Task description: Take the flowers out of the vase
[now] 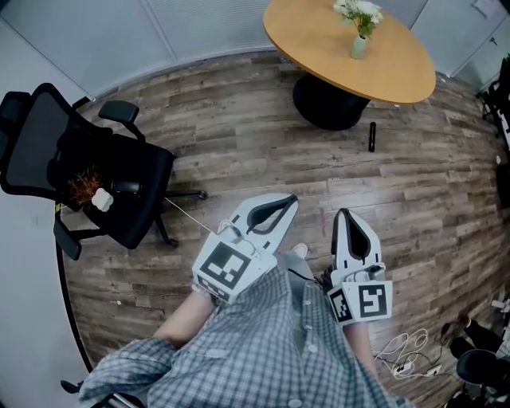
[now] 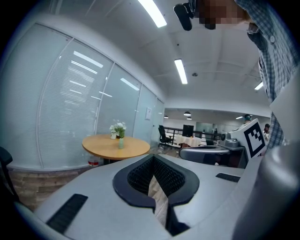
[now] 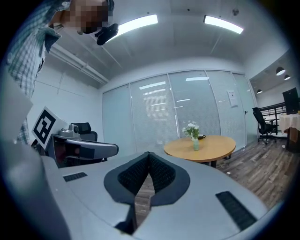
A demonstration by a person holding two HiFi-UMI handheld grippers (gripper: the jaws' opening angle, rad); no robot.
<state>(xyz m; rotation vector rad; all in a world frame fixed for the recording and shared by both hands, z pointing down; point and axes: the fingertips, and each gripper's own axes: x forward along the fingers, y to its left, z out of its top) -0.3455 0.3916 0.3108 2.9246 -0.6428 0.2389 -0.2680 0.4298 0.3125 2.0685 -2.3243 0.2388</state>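
Holding left gripper [image 1: 288,201] and right gripper [image 1: 344,215] low by the body, fingers [image 2: 139,176] pressed together, gripping nothing; facing flowers [image 1: 358,11] standing in vase [image 1: 359,46] on round surface [image 1: 319,48], well apart; judging stems light, soft, crushable; planning a gentle pinch on bunched stems just above the rim.

Wood floor [image 1: 239,135] up to round table [image 1: 398,64] was wide open. Office chair [image 1: 88,159] sat off left, small black thing [image 1: 371,136] lay by table, cables [image 1: 406,355] bottom right.
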